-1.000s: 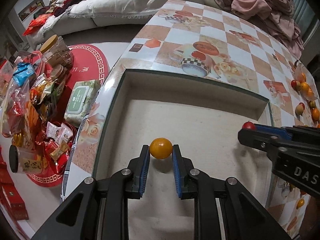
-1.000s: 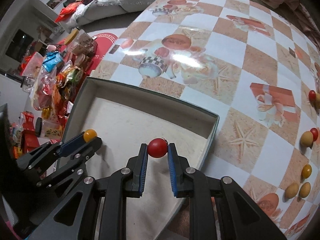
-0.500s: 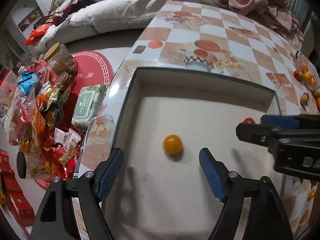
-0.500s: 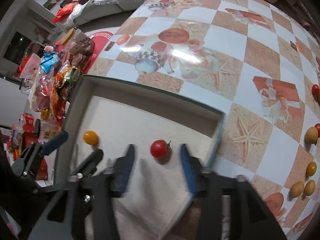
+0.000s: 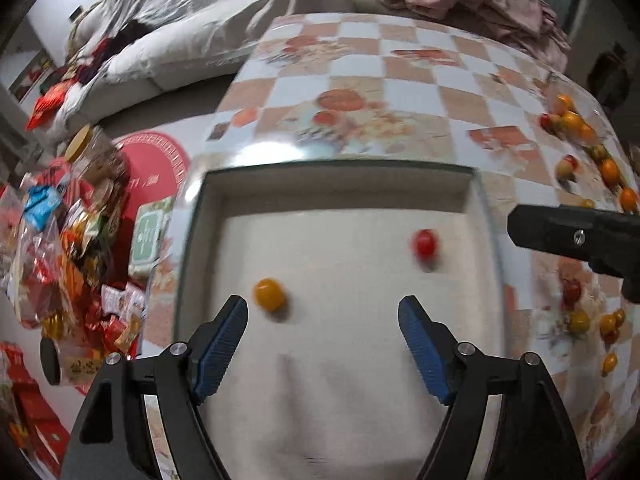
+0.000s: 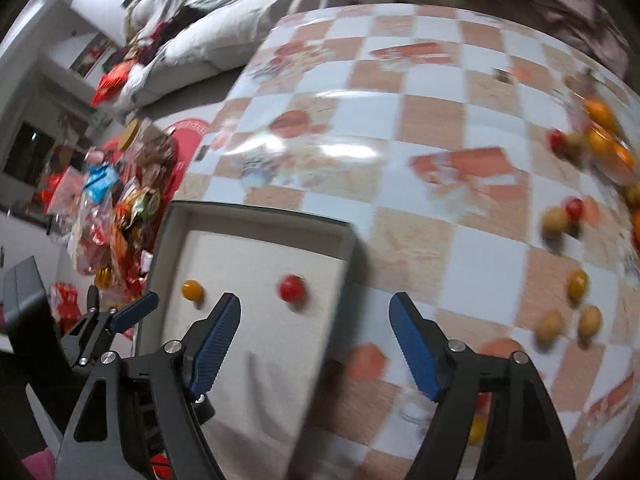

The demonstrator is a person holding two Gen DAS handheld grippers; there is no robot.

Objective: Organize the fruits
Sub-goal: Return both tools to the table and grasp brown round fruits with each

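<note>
Fruits are split between two places: two lie in the shallow box (image 5: 476, 208) ahead of both grippers, while many stay scattered on the checked tablecloth (image 6: 432, 128) off to the right. The left gripper (image 5: 322, 344) is spread wide and empty; the yellow tomato (image 5: 270, 294) sits just beyond its left finger. The right gripper (image 6: 314, 336) is likewise released, the red tomato (image 6: 291, 288) just ahead between its fingers. Likely risk: round fruit may roll across the flat box floor if a finger nudges it or the box rim is bumped.
</note>
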